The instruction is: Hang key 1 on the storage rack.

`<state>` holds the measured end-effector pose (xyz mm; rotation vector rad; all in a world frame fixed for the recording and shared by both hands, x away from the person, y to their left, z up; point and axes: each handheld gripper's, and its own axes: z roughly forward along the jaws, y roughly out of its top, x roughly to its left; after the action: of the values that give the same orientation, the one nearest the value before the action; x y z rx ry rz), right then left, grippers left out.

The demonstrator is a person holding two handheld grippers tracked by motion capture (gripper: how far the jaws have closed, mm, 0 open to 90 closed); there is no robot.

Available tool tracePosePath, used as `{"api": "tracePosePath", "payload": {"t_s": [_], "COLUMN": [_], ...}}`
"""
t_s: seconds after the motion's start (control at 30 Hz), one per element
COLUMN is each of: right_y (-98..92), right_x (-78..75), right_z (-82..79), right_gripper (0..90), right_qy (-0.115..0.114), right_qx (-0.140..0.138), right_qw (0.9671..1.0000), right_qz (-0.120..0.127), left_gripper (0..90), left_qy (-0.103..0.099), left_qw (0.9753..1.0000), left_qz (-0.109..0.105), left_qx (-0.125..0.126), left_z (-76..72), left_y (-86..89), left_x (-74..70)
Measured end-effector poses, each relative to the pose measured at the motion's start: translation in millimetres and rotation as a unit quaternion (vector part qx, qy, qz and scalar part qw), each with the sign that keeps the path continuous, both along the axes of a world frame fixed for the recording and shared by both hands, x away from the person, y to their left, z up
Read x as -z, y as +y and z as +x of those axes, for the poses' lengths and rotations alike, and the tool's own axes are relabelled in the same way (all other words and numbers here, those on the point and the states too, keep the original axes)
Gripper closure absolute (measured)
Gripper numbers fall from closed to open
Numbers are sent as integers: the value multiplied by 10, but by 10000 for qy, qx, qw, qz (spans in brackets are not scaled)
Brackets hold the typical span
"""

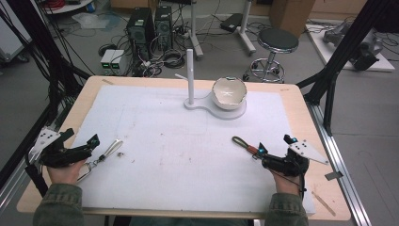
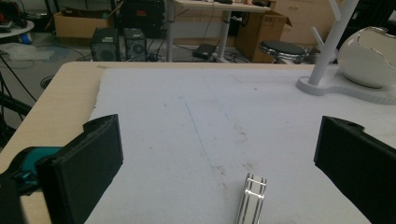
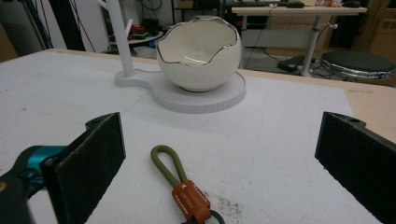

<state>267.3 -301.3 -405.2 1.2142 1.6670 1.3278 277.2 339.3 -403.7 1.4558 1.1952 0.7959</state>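
Observation:
A silver metal clip (image 1: 109,150) with a ring lies on the white mat at front left; its end (image 2: 251,198) sits low between the jaws of my open left gripper (image 2: 219,133), apart from both. In the high view my left gripper (image 1: 81,138) is just left of the clip. An olive loop strap with an orange tag (image 1: 244,143) lies at front right. It (image 3: 180,179) rests between the wide-open jaws of my right gripper (image 3: 219,128), untouched. My right gripper (image 1: 275,144) is right of the strap.
A white eggshell-shaped bowl (image 1: 229,92) sits on a white stand (image 1: 235,113) with an upright post (image 1: 190,75) at the back middle. A small bit (image 1: 121,154) lies by the clip. A wooden stick (image 1: 324,203) lies at the table's front right. A stool (image 1: 277,42) stands beyond the table.

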Motion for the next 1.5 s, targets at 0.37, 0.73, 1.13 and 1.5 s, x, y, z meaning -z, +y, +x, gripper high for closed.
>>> {"api": "tracePosePath", "payload": {"t_s": [0.37, 0.73, 1.13, 1.5], "right_y": [1, 5, 54, 94], "right_x": [-6, -22, -87, -154], "right_z": [-12, 18, 145, 267], "right_gripper": [5, 5, 5, 5], "right_qy": [78, 353, 531, 700], "right_qx": [4, -53, -209, -347], "right_qw": [10000, 9993, 9979, 9958], "right_qz": [-45, -133, -307, -476], "left_gripper": [17, 17, 17, 17], "left_qy": [-17, -2, -6, -44], "left_qw": [10000, 10000, 10000, 9999], "left_qz": [26, 7, -24, -86], "left_qx": [-9, 24, 12, 39], "left_z": [-5, -18, -39, -51], "left_y": [1, 4, 7, 8], "left_x": [5, 11, 11, 16]}}
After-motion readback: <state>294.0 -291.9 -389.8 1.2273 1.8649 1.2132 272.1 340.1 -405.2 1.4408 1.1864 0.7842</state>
